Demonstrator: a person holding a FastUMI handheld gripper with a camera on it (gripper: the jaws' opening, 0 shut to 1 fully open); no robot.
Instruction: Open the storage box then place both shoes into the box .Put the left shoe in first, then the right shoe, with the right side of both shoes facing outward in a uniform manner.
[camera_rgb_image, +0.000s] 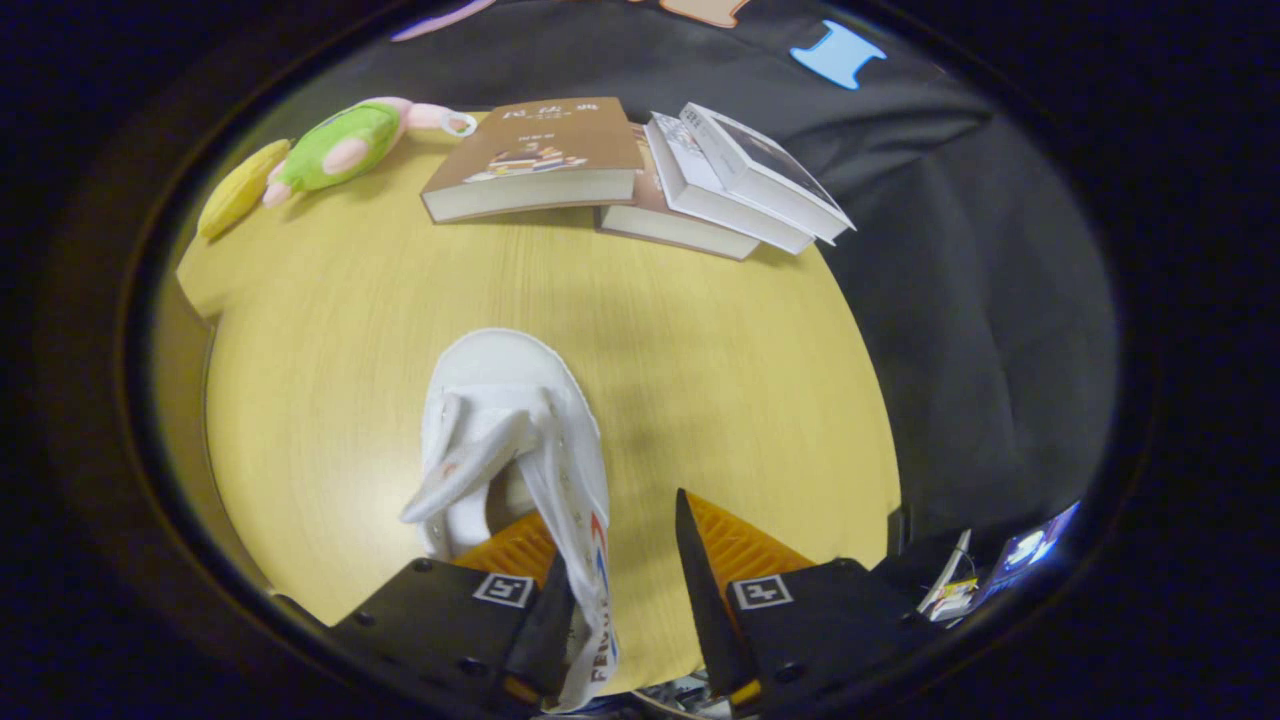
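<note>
A white canvas shoe (510, 420) lies on the yellow wooden table (720, 380), toe pointing away from me, tongue and laces flopped loose. My gripper (615, 525) is open over its heel end. One finger (515, 550) reaches into the shoe's opening, and the shoe's right side wall with its red and blue stripes stands between the two fingers. The other finger (735, 550) is outside the shoe, with a clear gap of bare table between it and the side wall.
Several books (640, 170) lie stacked and fanned along the far edge of the table. A green plush toy (345, 145) and a yellow plush piece (235, 190) rest at the far left corner. Black cloth hangs beyond the table's right edge.
</note>
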